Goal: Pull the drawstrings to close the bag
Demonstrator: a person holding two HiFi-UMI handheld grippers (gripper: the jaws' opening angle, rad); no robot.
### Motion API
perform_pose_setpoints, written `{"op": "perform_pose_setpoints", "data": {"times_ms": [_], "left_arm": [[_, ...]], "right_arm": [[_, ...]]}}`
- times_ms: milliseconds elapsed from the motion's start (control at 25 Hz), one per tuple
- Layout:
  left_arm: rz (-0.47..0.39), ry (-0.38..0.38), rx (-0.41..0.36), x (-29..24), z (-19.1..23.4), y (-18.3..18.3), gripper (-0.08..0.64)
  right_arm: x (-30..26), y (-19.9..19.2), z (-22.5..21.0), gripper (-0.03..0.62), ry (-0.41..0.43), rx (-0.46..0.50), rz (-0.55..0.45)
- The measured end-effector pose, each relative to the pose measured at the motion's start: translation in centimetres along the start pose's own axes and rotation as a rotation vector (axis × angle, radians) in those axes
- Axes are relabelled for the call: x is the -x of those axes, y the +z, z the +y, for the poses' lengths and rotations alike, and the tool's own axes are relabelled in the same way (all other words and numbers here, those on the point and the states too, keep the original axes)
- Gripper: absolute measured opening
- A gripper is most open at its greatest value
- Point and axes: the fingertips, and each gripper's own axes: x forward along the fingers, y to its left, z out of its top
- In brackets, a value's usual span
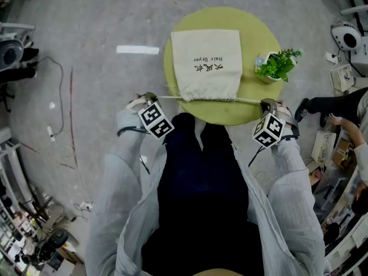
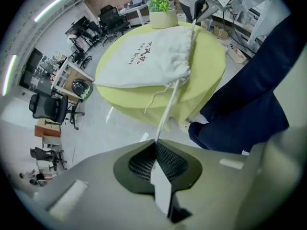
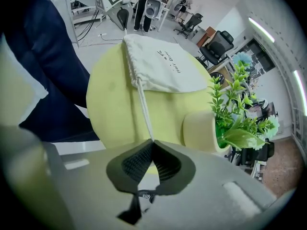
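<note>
A round green table (image 1: 259,33) holds a white bag (image 1: 207,62). The bag lies flat, with its bunched-up mouth at the edge nearest the person. A small plant (image 1: 277,65) stands beside the bag. The left claw (image 2: 156,140) is squeezed tight on the left string (image 2: 164,115). The right claw (image 3: 152,140) is squeezed tight on the right string (image 3: 144,111). Each string runs straight out from the bag's mouth.

The cream bag (image 1: 207,42) carries dark print reading "Hair Dryer" (upside down in the head view), beside larger brushed characters that cannot be made out.
</note>
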Motion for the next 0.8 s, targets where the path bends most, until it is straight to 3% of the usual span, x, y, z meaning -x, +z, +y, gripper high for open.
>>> {"op": "perform_pose_setpoints", "data": {"times_ms": [800], "left_arm": [[0.044,0.042,0.011,0.0,2.4,-1.9,0.026]], "right_arm": [[0.4,-3.6,-0.4,0.008,-0.031,-0.014,0.076]]}}
